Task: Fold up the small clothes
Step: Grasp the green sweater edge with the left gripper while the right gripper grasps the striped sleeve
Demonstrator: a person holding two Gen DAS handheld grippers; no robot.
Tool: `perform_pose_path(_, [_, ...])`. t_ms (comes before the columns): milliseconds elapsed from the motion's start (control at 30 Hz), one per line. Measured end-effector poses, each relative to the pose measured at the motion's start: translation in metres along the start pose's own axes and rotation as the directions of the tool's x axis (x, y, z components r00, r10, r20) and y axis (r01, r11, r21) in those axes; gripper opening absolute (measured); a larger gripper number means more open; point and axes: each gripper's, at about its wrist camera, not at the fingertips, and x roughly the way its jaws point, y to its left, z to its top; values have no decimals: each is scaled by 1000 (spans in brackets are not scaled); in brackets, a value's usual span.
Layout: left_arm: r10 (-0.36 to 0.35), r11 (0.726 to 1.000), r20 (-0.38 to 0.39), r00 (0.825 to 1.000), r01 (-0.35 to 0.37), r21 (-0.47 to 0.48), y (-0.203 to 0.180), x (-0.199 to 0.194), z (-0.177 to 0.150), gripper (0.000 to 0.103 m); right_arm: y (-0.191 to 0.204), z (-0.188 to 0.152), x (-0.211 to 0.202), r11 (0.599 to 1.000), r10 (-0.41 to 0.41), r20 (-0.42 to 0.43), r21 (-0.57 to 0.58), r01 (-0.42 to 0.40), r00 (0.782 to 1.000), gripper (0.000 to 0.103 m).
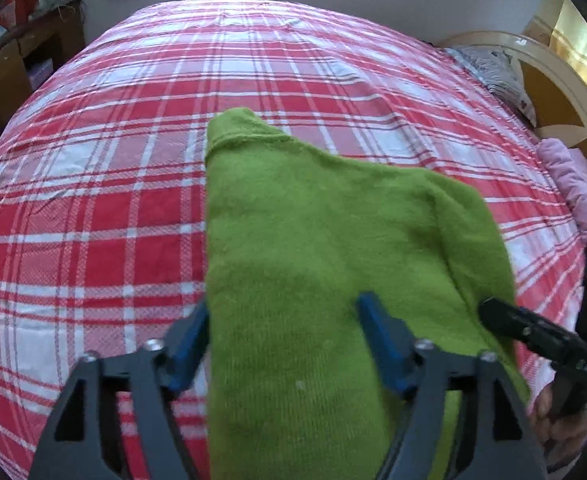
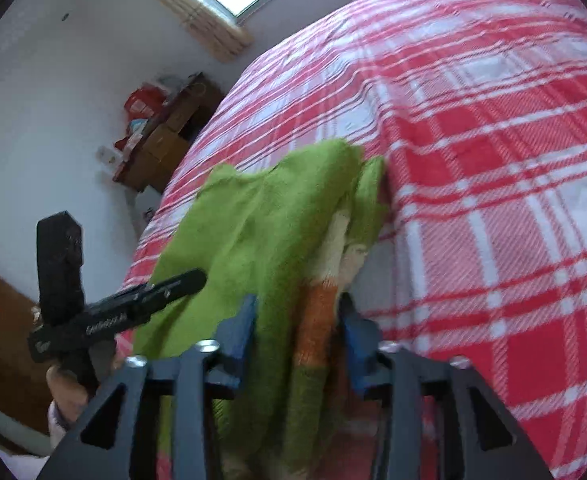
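Green sweater (image 1: 325,240), lying on the red-and-white plaid bedspread (image 1: 93,200), collar end toward the middle of the bed, hem end at the near edge. Orange and cream stripes (image 2: 317,312) showing in a bunched fold on the right side. Left gripper (image 1: 283,344) above the sweater's hem end, blue fingers (image 1: 381,340) spread wide, nothing pinched. Right gripper (image 2: 297,332) over the striped fold, cloth between its fingers (image 2: 241,332); pressing or loose: cannot tell. Wooden desk (image 2: 169,132) beyond the bedspread's far corner.
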Motion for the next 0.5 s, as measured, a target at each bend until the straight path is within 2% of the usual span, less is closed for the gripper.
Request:
perform_pose_path(33, [7, 1000, 3, 1000, -7, -4, 1, 2, 1, 94, 0, 3, 3, 999, -34, 29, -3, 34, 999, 66])
perform_pose_path(67, [7, 1000, 1, 1000, -7, -23, 5, 7, 4, 96, -1, 5, 6, 999, -45, 45, -2, 45, 998, 68])
perform_pose_path(167, [-69, 993, -15, 998, 67, -100, 20, 15, 3, 98, -5, 9, 18, 1000, 10, 81, 1, -10, 997, 71])
perform_pose_path(267, [-50, 997, 12, 999, 50, -55, 15, 14, 1, 98, 9, 11, 28, 996, -20, 78, -86, 26, 997, 73])
perform_pose_path(367, [-54, 998, 25, 998, 55, -37, 11, 14, 0, 92, 31, 3, 35, 974, -36, 41, -223, 44, 999, 71])
perform_pose_path(400, [-56, 998, 32, 998, 57, -31, 10, 13, 0, 87, 37, 0, 35, 965, -58, 46, -255, 68, 997, 66])
perform_pose_path(433, [-57, 998, 42, 998, 58, -24, 9, 12, -1, 79, 40, -1, 36, 960, -65, 44, -269, 74, 997, 60])
perform_pose_path(500, [-47, 999, 63, 997, 48, -8, 3, 10, -2, 73, 38, 1, 38, 965, -57, 44, -255, 66, 997, 53])
